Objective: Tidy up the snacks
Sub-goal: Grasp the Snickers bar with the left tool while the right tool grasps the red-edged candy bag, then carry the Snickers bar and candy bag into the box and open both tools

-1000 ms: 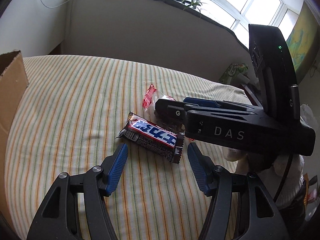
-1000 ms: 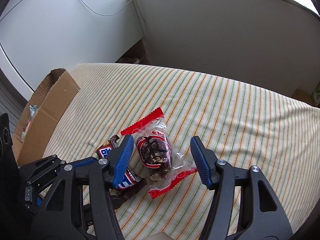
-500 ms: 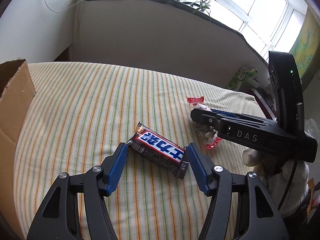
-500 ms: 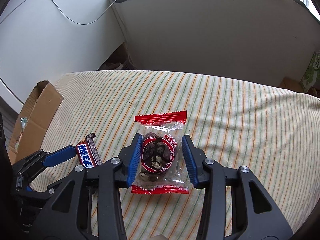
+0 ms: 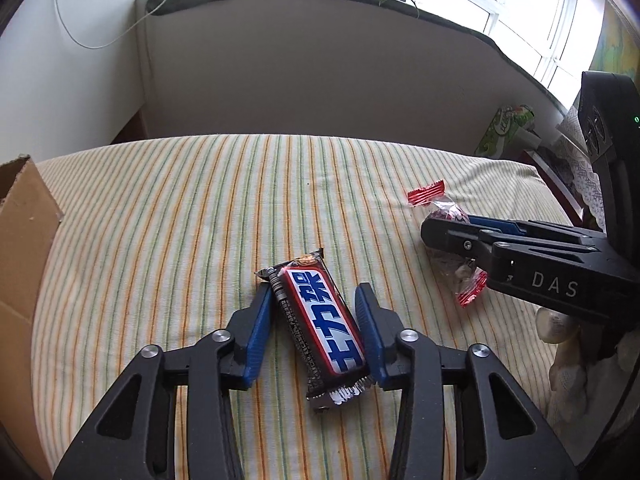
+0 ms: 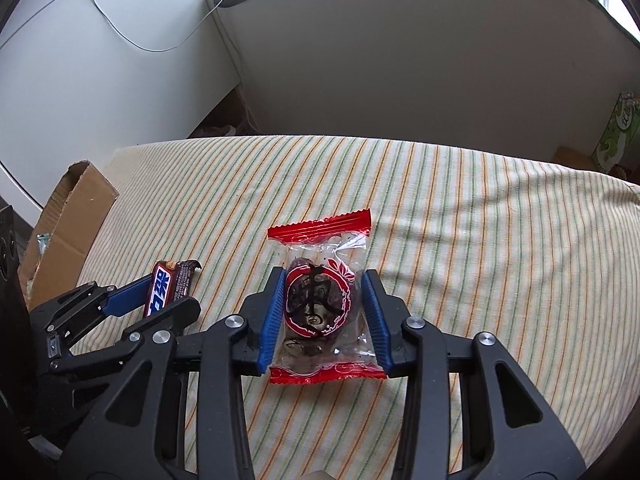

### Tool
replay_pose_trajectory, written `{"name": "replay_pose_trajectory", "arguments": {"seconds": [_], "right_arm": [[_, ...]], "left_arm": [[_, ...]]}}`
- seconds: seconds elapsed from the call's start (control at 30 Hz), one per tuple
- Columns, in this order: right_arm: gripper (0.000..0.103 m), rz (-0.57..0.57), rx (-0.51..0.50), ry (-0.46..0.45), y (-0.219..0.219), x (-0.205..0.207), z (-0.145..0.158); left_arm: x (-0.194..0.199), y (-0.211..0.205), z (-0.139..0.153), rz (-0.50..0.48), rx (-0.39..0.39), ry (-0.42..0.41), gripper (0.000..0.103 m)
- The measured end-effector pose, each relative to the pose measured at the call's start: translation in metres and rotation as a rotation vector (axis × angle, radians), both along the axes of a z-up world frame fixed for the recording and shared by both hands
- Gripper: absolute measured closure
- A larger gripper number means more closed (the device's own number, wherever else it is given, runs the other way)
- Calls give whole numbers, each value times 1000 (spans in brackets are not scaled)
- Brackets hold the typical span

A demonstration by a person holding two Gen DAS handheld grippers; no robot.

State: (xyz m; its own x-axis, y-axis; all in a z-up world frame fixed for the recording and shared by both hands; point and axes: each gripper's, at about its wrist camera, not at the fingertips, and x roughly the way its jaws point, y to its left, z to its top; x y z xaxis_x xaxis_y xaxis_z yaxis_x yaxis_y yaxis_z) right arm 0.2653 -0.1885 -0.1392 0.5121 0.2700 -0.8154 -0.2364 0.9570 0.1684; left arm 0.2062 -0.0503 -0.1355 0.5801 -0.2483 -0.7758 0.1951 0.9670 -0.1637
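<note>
A brown chocolate bar [image 5: 320,328] with a blue, white and red label sits between the blue pads of my left gripper [image 5: 314,312], which is shut on it above the striped cloth. It also shows in the right wrist view [image 6: 166,290]. My right gripper [image 6: 325,308] is shut on a clear snack packet [image 6: 320,304] with red sealed ends and a dark sweet inside. In the left wrist view the right gripper [image 5: 444,236] holds that packet [image 5: 444,216] to the right, lifted off the cloth.
A striped cloth [image 5: 180,220] covers the table. An open cardboard box [image 5: 20,232] stands at the left edge, also in the right wrist view [image 6: 68,224]. A green carton [image 5: 508,128] sits beyond the table's far right. A low wall runs behind.
Both grippers have closed on their snacks. The right gripper has carried the packet off to the right, away from the chocolate bar. The chocolate bar has turned to lie along the left gripper's fingers.
</note>
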Motion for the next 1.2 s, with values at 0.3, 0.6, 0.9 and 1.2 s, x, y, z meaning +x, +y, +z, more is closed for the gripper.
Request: {"name": "replay_pose_trajectory", "arguments": {"seconds": [0.3, 0.6, 0.9, 1.2], "right_arm": [[65, -8, -10, -45, 4, -6, 11], [65, 27, 21, -142, 20, -23, 51], [65, 95, 40, -201, 60, -36, 77], [65, 166, 56, -222, 101, -48, 85]], "left_arm": [[-2, 9, 2, 2, -30, -3, 76], [-19, 36, 34, 39, -71, -95, 76], [-47, 85, 75, 106, -119, -223, 76], [-72, 131, 100, 183, -154, -314, 76]]}}
